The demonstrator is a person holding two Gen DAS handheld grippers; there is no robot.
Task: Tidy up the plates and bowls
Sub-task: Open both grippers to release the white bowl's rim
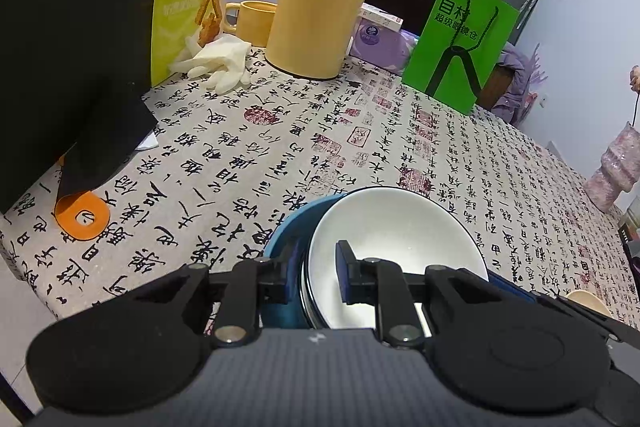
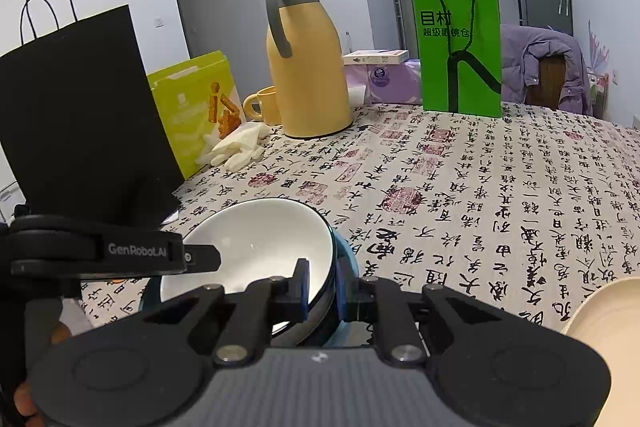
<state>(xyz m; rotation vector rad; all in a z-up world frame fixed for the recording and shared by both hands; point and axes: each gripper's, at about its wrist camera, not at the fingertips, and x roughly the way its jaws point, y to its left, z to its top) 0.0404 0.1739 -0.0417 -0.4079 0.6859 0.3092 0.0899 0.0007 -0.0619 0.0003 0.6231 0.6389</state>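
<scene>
Standing at the far left of the calligraphy-print tablecloth (image 2: 480, 187), a black paper bag (image 2: 80, 115) leans beside a yellow-green snack box (image 2: 192, 107), with white gloves (image 2: 236, 147) lying just in front of the box. To the right of these, a yellow mug (image 2: 264, 105) touches a yellow thermos jug (image 2: 308, 67), the landmark here. In front of the jug, nearest the cameras, a white bowl (image 1: 396, 243) sits nested in a blue bowl (image 1: 288, 247). The left gripper (image 1: 316, 271) is clamped on the left side of the stacked rims, one pad inside the white bowl, one outside the blue. The right gripper (image 2: 322, 287) pinches the opposite rims likewise. Right of the jug, a green paper bag (image 2: 458, 51) stands upright. A cream plate (image 2: 600, 311) lies at the far right edge.
</scene>
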